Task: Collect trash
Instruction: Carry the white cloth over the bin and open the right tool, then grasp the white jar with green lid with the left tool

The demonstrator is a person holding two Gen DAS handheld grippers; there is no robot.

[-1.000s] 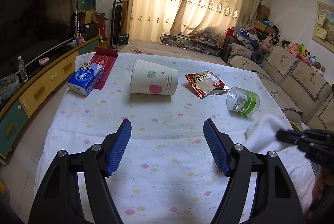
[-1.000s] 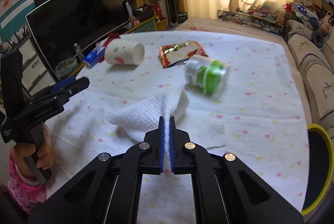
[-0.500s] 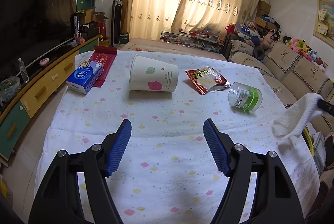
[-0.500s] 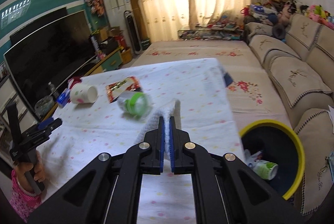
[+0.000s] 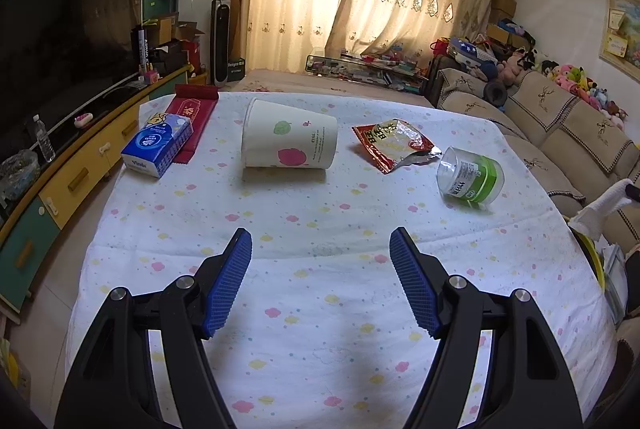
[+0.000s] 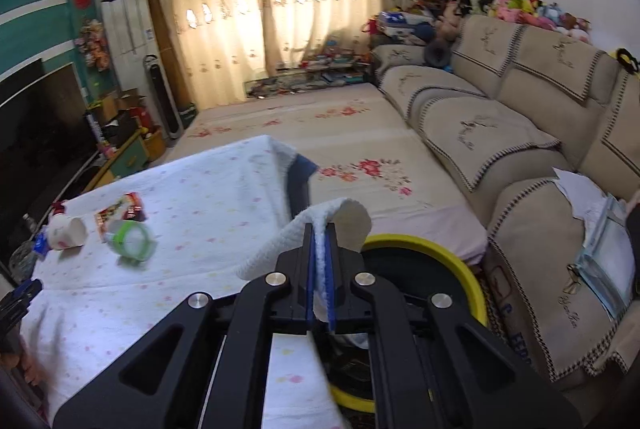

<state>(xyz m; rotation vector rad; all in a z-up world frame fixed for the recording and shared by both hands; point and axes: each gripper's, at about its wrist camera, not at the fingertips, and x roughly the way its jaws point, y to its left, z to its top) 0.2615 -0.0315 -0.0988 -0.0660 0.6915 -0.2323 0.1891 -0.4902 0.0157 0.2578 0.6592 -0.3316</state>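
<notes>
Left wrist view: left gripper (image 5: 320, 261) poised over the near part of the table (image 5: 320, 309), which is draped in a flower-print cloth, its blue pads spread wide with nothing between them. Beyond it lie, from left to right, a blue tissue pack (image 5: 157, 144), a paper cup (image 5: 289, 139) on its side, a red snack wrapper (image 5: 394, 145) and a clear jar with a green band (image 5: 470, 181) (also on its side). At the far right edge a white paper towel (image 5: 600, 207) hangs in the air.

Right wrist view: right gripper (image 6: 319, 269) with fingers pressed narrow on the white paper towel (image 6: 296, 241), which droops to either side of the pads. Just beyond and below stands a yellow-rimmed bin (image 6: 448, 265), between the table's right edge and the beige sofa (image 6: 520, 157).
</notes>
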